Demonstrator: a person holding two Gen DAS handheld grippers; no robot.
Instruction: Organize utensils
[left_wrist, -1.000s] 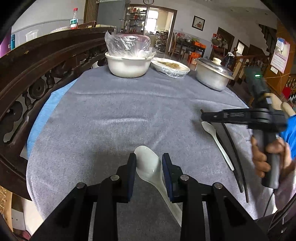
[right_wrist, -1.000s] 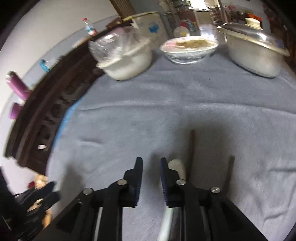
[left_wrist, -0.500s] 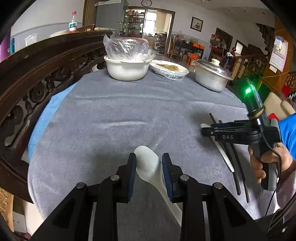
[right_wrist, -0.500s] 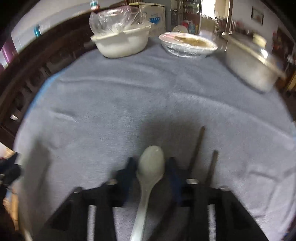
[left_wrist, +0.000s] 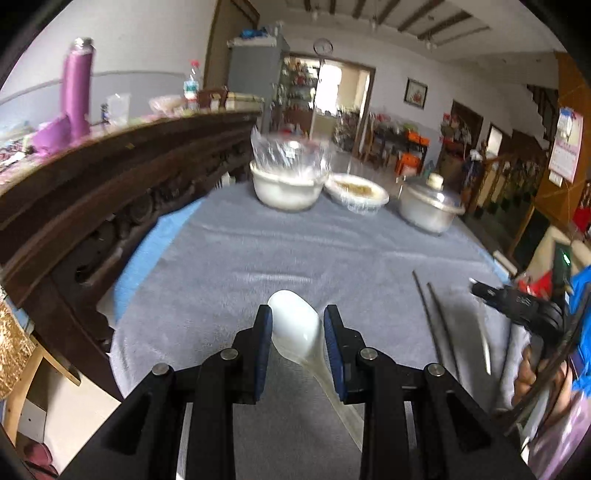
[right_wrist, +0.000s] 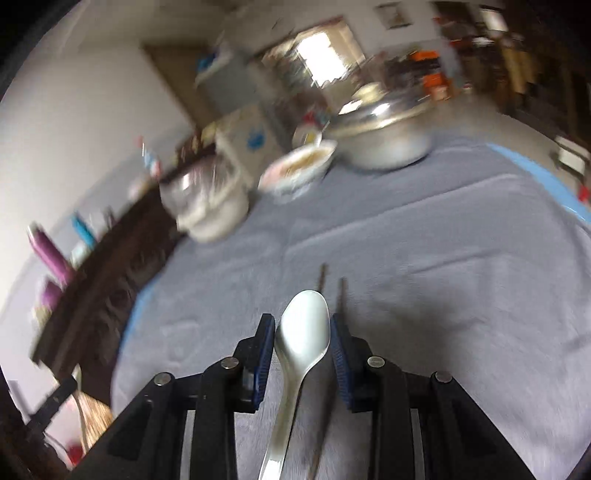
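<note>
Your left gripper (left_wrist: 297, 339) pinches a white spoon (left_wrist: 295, 332) at 6 o'clock; your right gripper (right_wrist: 302, 349) pinches a second spoon (right_wrist: 303, 332) above the chopsticks (right_wrist: 341, 291). Both bowls are smooth; a quick swing could slip either free.

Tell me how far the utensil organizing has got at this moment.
Done: nothing visibly sorted yet. In hand: left gripper grips a white spoon; right gripper grips a second spoon. Left: the chopsticks lie on the grey cloth, and both spoons need placing.
</note>
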